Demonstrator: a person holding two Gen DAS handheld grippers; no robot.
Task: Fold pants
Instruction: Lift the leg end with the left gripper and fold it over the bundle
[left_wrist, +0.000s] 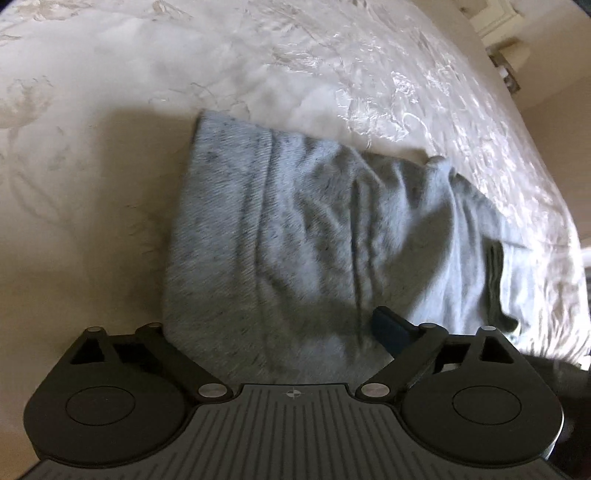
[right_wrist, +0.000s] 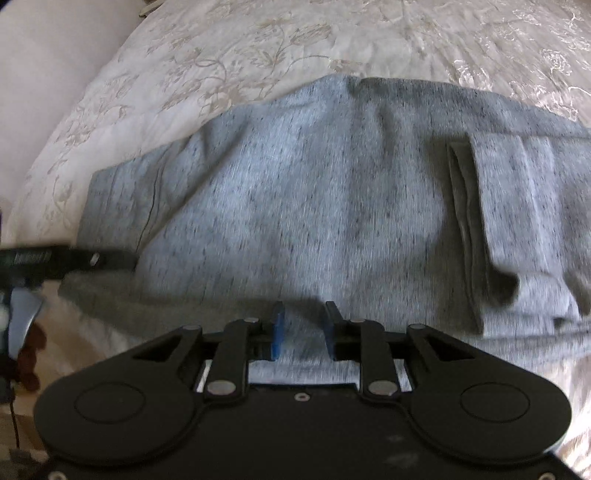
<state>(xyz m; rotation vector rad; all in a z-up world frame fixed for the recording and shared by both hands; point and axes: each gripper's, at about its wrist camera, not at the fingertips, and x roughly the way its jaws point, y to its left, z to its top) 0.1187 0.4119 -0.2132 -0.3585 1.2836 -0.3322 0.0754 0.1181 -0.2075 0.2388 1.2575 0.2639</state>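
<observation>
Grey speckled pants lie folded and wrinkled on a cream floral bedspread. My left gripper hovers over their near edge with its jaws spread wide and nothing between them; only one blue pad shows. In the right wrist view the pants fill the middle, with the ribbed waistband at the left and the leg cuffs folded over at the right. My right gripper hangs just above the cloth's near edge, its blue pads a narrow gap apart and gripping nothing. A black finger of the left gripper reaches in beside the waistband.
The bedspread runs well past the pants on the far side. Its edge curves down at the right in the left wrist view, with pale furniture beyond. A pale wall stands past the bed at the left in the right wrist view.
</observation>
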